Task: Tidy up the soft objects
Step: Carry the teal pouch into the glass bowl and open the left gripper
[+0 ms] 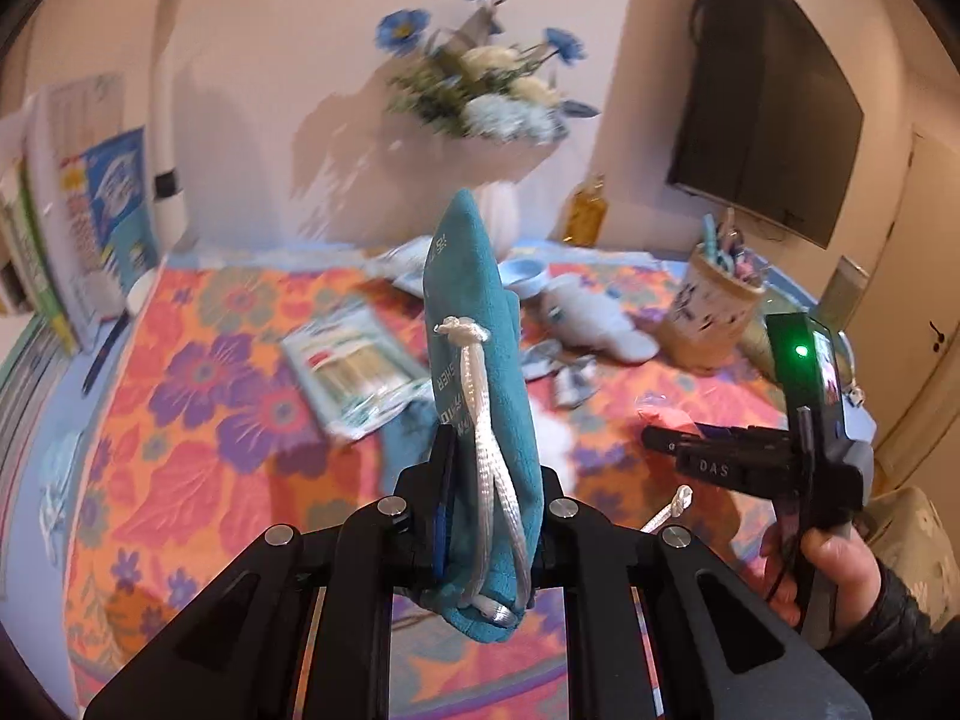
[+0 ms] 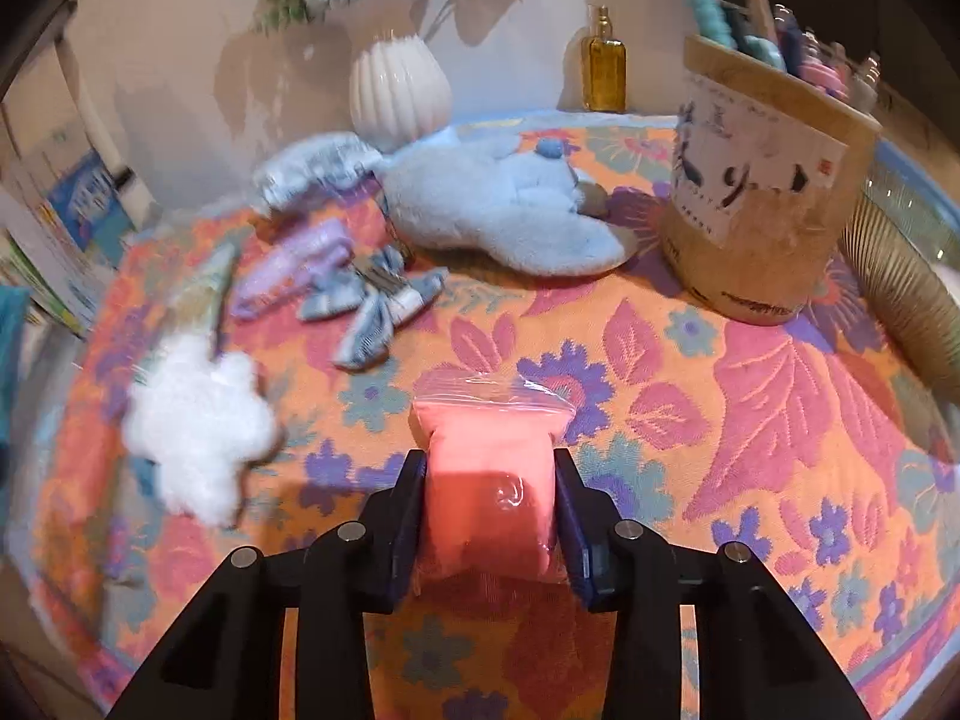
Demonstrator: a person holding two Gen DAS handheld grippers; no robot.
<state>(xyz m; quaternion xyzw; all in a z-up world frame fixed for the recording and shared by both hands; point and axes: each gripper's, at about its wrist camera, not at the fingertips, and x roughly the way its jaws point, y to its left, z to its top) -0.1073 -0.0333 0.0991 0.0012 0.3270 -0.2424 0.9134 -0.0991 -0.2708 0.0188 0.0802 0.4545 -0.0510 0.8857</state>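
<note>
My left gripper is shut on a teal drawstring pouch, which stands upright between the fingers above the table; its white cord hangs down the front. In the right wrist view my right gripper is shut on a pink filled plastic bag lying on the floral tablecloth, the pads pressing its sides. A hand holds that gripper at the right of the left wrist view. A light blue plush toy and a white tuft of stuffing lie beyond.
A tall paper-covered container with several items stands at the back right. Blue-white cloth bows and a lilac packet lie at centre left. A white vase and amber bottle stand by the wall. A flat packet lies left.
</note>
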